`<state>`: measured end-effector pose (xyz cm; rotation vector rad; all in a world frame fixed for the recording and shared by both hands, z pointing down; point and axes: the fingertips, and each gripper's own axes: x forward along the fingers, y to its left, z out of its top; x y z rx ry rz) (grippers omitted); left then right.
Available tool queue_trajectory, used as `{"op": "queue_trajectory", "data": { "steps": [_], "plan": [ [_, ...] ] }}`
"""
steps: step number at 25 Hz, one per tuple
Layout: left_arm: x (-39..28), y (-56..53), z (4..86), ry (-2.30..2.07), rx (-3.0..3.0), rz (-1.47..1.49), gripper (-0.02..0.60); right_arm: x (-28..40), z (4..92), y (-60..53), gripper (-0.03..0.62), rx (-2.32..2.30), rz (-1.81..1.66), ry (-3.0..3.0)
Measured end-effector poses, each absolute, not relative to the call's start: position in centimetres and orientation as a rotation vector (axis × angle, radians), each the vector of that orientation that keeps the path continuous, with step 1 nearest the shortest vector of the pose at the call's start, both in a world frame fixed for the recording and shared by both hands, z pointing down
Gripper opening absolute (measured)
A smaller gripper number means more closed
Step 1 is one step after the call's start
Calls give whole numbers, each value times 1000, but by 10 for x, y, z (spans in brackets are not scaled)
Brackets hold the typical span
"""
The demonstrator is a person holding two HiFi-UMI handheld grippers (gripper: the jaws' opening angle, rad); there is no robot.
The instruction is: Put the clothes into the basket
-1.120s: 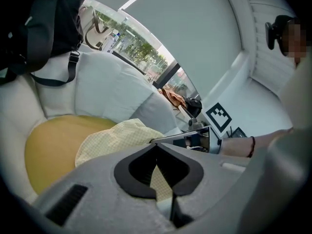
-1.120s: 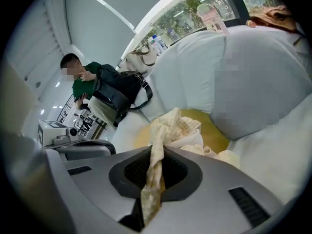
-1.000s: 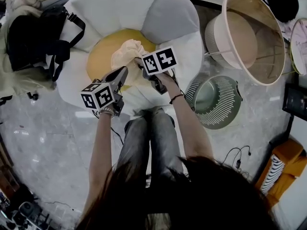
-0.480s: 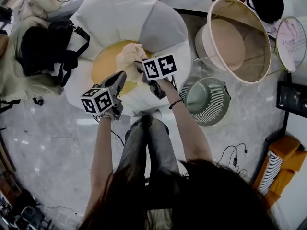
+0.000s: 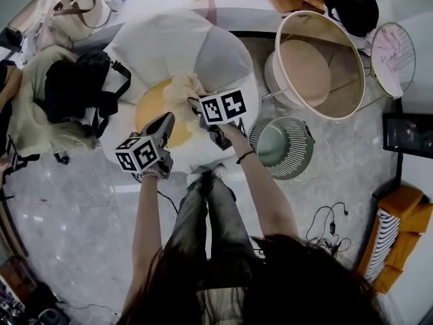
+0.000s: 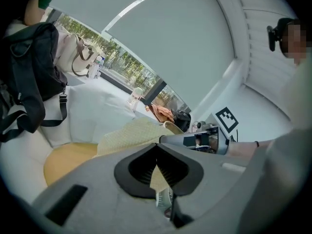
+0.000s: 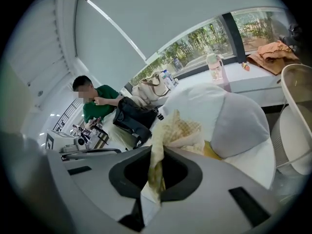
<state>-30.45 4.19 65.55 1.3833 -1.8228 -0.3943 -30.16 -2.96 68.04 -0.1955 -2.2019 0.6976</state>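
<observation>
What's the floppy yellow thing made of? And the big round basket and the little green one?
The yellow cloth looks like soft matte fabric: it droops in folds and shows tiny checks. The big basket seems fabric on a thin wire frame, though it could be plastic. The green basket looks like hard plastic, with neat moulded slits.
</observation>
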Motion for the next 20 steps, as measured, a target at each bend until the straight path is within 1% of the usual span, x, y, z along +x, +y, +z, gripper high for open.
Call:
{"op": "queue_trajectory", "data": {
  "steps": [20],
  "plan": [
    [-301,28,531,-1840,1535,-433,11,-299,543,-43,31,-109,717,-2365]
  ]
}}
